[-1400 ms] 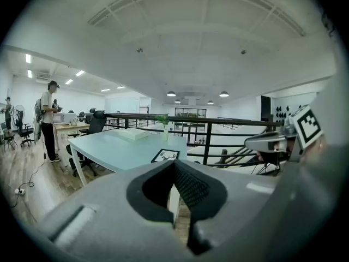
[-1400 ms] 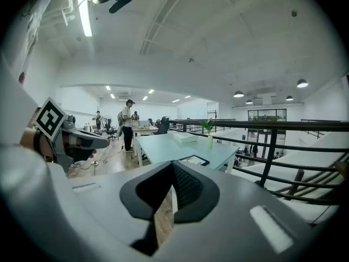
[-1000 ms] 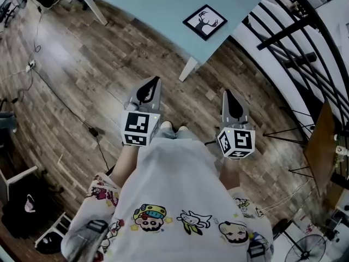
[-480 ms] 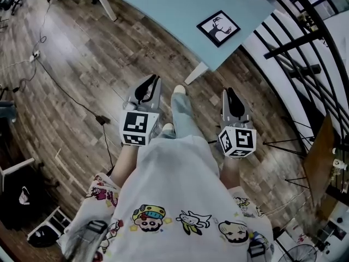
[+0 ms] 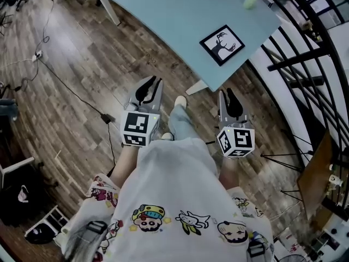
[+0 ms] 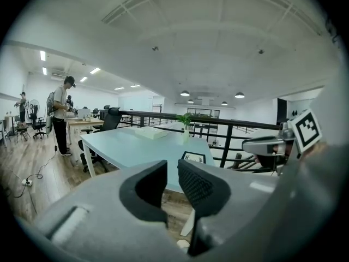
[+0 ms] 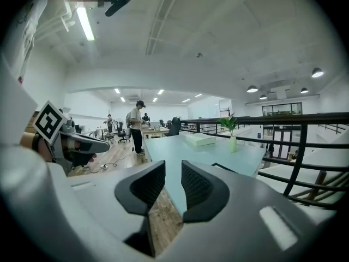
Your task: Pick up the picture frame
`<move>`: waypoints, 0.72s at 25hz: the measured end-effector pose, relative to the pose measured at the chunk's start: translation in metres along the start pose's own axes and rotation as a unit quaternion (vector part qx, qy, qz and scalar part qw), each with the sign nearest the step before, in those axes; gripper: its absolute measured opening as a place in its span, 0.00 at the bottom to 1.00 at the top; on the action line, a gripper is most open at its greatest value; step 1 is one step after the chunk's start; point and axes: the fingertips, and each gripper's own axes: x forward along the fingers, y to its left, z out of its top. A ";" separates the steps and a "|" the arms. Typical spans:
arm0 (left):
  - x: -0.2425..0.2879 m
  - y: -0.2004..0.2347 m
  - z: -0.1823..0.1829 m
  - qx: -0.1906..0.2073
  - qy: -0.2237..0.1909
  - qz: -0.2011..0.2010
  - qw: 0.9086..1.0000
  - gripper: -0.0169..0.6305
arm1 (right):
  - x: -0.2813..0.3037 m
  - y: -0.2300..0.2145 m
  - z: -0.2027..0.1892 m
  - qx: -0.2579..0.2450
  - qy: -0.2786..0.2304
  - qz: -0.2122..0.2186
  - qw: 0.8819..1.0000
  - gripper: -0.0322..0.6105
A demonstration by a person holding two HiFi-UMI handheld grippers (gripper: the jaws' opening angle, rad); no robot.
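The picture frame [image 5: 222,45], black-edged with a deer silhouette, lies flat near the corner of the pale blue table [image 5: 180,15]. In the left gripper view the picture frame [image 6: 193,157] shows just beyond the jaws, still far off. My left gripper [image 5: 151,82] and right gripper [image 5: 227,93] are held side by side above the wooden floor, short of the table, both pointing toward it. Both sets of jaws are opening with a narrow gap and nothing between them, as the left gripper [image 6: 172,171] and right gripper [image 7: 173,173] show.
A white table leg [image 5: 199,86] stands just ahead of my grippers. A small vase with a plant [image 5: 250,1] sits beyond the frame. A black railing [image 5: 297,53] runs along the right. A cable [image 5: 71,89] crosses the floor at left. A person [image 6: 60,116] stands at a far desk.
I have stepped toward the table, so the frame and table corner sit nearer in the head view. Both grippers' jaws have parted from shut to a narrow gap.
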 end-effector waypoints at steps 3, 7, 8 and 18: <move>0.025 0.007 0.011 -0.002 0.005 0.000 1.000 0.12 | 0.026 -0.014 0.010 0.004 0.003 0.006 1.000 0.21; 0.063 0.019 0.029 -0.007 0.008 0.001 1.000 0.13 | 0.061 -0.035 0.026 0.006 0.005 0.011 1.000 0.22; 0.073 0.021 0.034 -0.007 0.008 0.000 1.000 0.14 | 0.069 -0.040 0.029 0.005 0.006 0.011 1.000 0.22; 0.167 0.029 0.077 0.000 -0.006 -0.009 1.000 0.16 | 0.140 -0.098 0.046 0.009 0.017 0.015 1.000 0.26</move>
